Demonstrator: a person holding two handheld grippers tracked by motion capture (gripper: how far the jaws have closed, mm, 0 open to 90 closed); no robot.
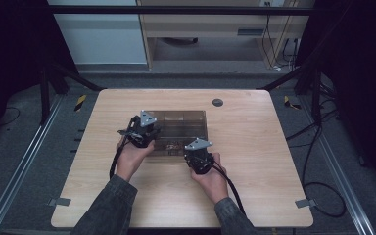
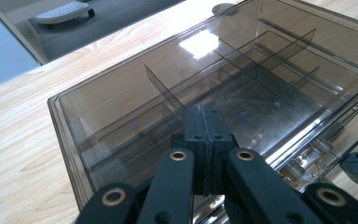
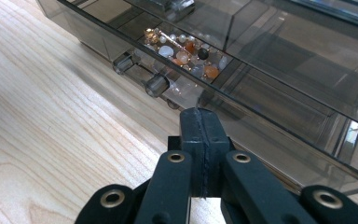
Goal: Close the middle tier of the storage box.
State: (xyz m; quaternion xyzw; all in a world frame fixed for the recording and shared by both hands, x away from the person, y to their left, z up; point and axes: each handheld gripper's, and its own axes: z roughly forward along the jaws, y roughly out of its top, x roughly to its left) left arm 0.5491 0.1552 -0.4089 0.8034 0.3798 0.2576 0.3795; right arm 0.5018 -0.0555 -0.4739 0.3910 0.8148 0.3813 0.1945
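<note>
One smoky clear box (image 1: 178,128) sits in the middle of the one wooden table (image 1: 254,171). Thin walls split it into small rooms. One front room holds a little pile of beads (image 3: 182,49). Two round knobs (image 3: 156,85) stick out at the front. Two grippers are there: the left gripper (image 2: 204,122) rests on the box top, the right gripper (image 3: 200,122) is just in front of the box. Both have jaws pressed together, holding nothing.

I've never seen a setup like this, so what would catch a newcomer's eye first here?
A smoky see-through organizer box with dividers sits mid-table. Colourful beads lie in a compartment at its near edge. The left gripper, jaws shut, rests over its lid; the right gripper, also shut, points at the front.
</note>
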